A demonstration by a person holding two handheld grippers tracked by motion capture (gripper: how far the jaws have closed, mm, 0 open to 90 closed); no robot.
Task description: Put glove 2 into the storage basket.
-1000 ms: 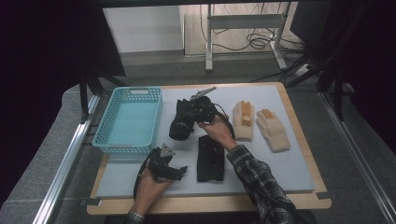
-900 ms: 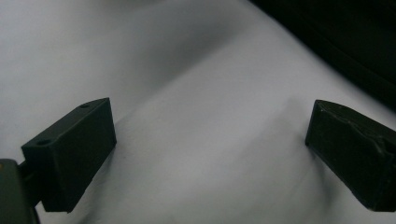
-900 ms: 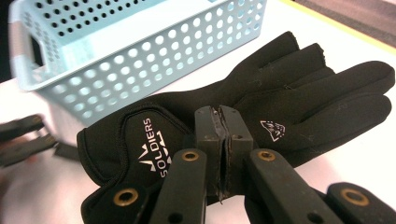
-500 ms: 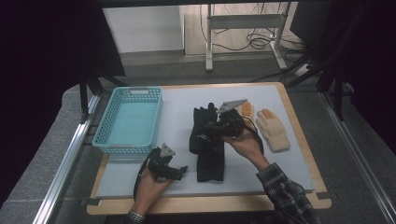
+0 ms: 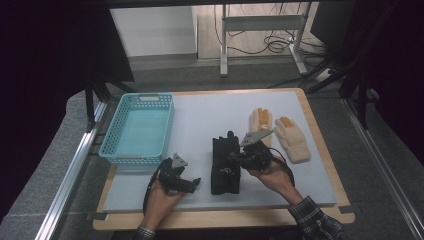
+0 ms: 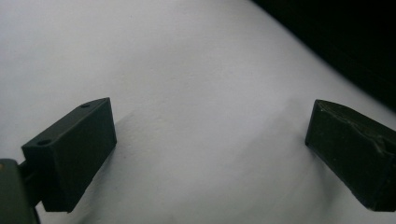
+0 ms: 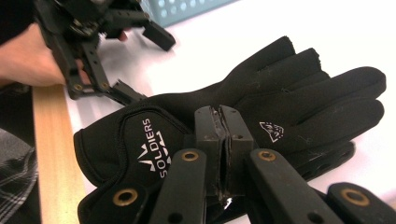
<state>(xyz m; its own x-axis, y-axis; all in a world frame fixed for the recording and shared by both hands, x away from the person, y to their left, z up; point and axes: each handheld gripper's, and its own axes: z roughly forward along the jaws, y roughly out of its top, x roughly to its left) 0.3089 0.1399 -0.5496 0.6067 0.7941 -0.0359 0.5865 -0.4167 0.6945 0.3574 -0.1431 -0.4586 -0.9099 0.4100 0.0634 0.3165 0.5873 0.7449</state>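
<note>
A pair of black gloves (image 5: 224,166) was laid flat on the pale grey counter (image 5: 200,120), one on top of the other, fingers pointing away from the person; the fabric was matte and smooth with fine lint on it, and in the right tool view white lettering reading SOLDIERS and a small white emblem were seen on the upper black glove (image 7: 243,116); that print could not be made out in the high view. The right tool (image 5: 239,161) was held by the right hand (image 5: 272,172) at the right edge of the black gloves, its grey three-cornered plate on top; in its own view the right tool (image 7: 223,122) was seen with its two black jaws pressed together over the back of the upper glove, and whether any fabric was pinched between them could not be told. The left tool (image 5: 192,182) was held in the left hand (image 5: 162,192), just left of the black gloves and apart from them; in the left tool view its blocky, matte black jaws were spread wide over bare counter (image 6: 196,70) with nothing between them. Beyond the right tool, two cream knitted gloves (image 5: 280,131) with orange fingertips were lying side by side; beyond the left tool, a turquoise plastic basket (image 5: 140,127) with perforated walls was standing; the counter's wooden edge (image 7: 49,154) was seen beside a plaid sleeve (image 7: 16,186).
</note>
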